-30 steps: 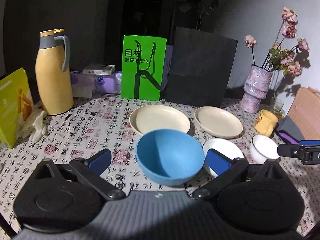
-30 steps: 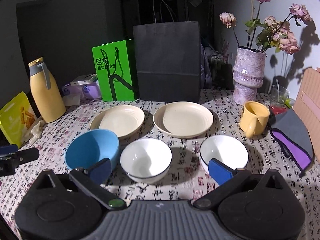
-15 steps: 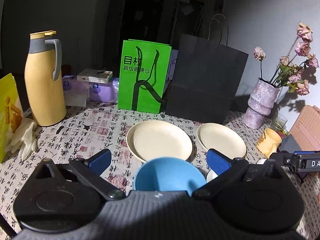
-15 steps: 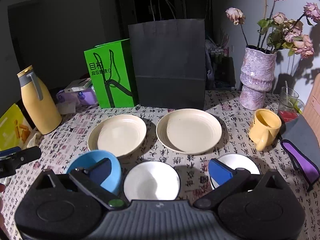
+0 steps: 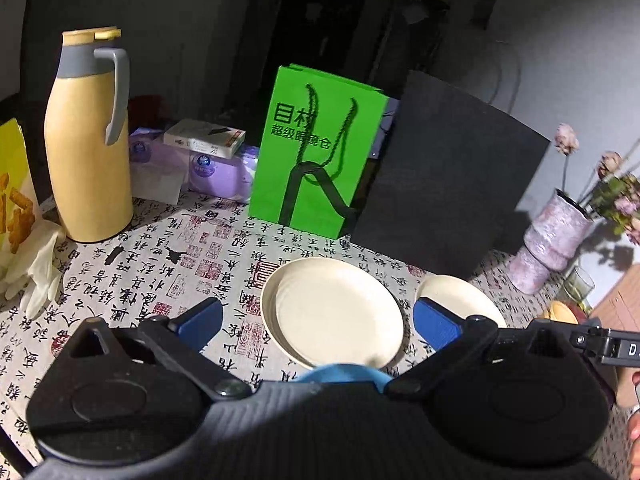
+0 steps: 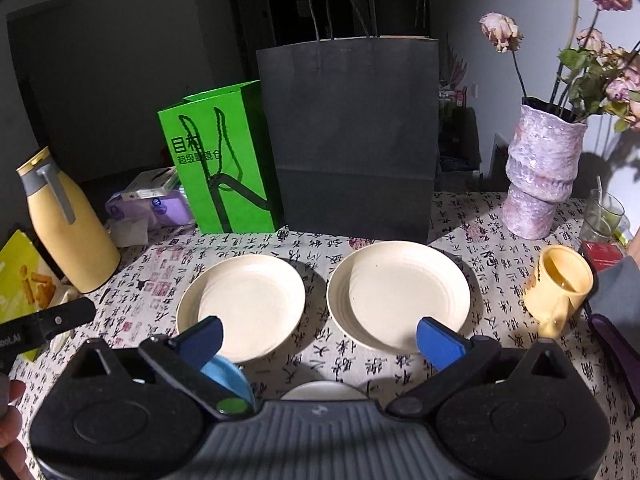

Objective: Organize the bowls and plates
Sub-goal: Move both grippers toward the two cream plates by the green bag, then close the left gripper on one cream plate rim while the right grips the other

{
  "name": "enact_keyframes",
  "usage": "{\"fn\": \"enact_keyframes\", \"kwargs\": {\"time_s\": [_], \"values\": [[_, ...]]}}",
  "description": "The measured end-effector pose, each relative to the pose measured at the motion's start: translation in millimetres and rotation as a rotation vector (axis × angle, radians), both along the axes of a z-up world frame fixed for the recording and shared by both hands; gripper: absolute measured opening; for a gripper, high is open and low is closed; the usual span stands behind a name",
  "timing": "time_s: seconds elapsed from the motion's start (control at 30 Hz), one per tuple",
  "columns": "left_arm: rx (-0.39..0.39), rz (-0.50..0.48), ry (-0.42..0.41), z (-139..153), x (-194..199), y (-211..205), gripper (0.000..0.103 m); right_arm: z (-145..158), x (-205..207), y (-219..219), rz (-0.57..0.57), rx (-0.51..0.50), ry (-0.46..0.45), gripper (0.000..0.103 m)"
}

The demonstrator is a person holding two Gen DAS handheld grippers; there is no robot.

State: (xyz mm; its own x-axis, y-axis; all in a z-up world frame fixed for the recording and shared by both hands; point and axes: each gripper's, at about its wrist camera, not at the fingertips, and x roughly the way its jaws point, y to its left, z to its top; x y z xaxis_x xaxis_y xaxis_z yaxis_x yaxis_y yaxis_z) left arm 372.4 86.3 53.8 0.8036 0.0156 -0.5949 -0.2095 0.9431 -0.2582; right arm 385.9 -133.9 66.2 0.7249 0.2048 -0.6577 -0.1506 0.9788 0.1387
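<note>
Two cream plates lie side by side on the patterned tablecloth: the left plate (image 5: pixel 336 312) (image 6: pixel 244 300) and the right plate (image 5: pixel 460 296) (image 6: pixel 400 292). The blue bowl (image 5: pixel 344 372) (image 6: pixel 228 374) shows only as a rim under each gripper body. A sliver of a white bowl (image 6: pixel 320 390) peeks out below the right gripper. My left gripper (image 5: pixel 318 320) is open above the left plate, holding nothing. My right gripper (image 6: pixel 320 336) is open, with the gap between the two plates showing between its fingers, also holding nothing.
A yellow thermos (image 5: pixel 88 140) stands at the left, with a green bag (image 5: pixel 316 160) and a black paper bag (image 6: pixel 352 136) at the back. A purple vase (image 6: pixel 540 176) with flowers and a yellow mug (image 6: pixel 560 284) stand on the right. White gloves (image 5: pixel 32 268) lie at the left edge.
Both grippers have moved forward over the bowls toward the plates. The blue bowl and white bowls have slid down out of sight under the gripper bodies. Both stay open.
</note>
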Motion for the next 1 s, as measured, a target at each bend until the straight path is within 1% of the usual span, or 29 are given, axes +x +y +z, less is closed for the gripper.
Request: {"fn": "enact_keyframes", "kwargs": {"time_s": [0.13, 0.27, 0.43, 0.5, 0.6, 0.73, 0.8, 0.87, 0.9, 0.97, 1.0], "values": [[-0.028, 0.020, 0.017, -0.9, 21.7, 9.2, 0.103, 0.1, 20.7, 6.0, 0.003, -0.010, 0.007, 0.103], [-0.052, 0.028, 0.033, -4.5, 43.0, 13.9, 0.103, -2.5, 42.6, 10.4, 0.010, 0.008, 0.016, 0.103], [-0.032, 0.067, 0.066, -12.1, 72.3, 15.3, 0.103, -10.8, 66.3, 21.8, -0.004, 0.008, 0.025, 0.103], [-0.043, 0.074, 0.073, -17.7, 83.8, 18.5, 0.103, -16.4, 76.6, 28.5, -0.009, 0.001, 0.038, 0.103], [-0.064, 0.074, 0.080, -29.9, 95.8, 29.3, 0.103, -24.0, 88.5, 36.8, -0.020, -0.011, 0.037, 0.103], [-0.088, 0.108, 0.071, -49.1, 105.0, 47.1, 0.103, -35.5, 101.0, 39.9, -0.023, 0.038, 0.023, 0.103], [-0.074, 0.089, 0.088, -57.0, 114.0, 52.3, 0.103, -42.9, 107.5, 44.4, -0.022, 0.046, 0.029, 0.103], [-0.102, 0.071, 0.085, -67.1, 120.2, 58.2, 0.103, -50.5, 112.2, 51.5, -0.017, 0.035, 0.023, 0.103], [-0.117, 0.064, 0.097, -73.3, 124.2, 60.8, 0.103, -54.9, 114.1, 55.3, -0.013, 0.028, 0.024, 0.103], [-0.125, 0.060, 0.136, -84.2, 132.2, 64.0, 0.103, -64.0, 119.1, 60.8, -0.022, 0.023, 0.035, 0.103], [-0.130, 0.054, 0.142, -89.2, 134.9, 65.7, 0.103, -68.6, 121.4, 63.0, -0.022, 0.025, 0.039, 0.103]]}}
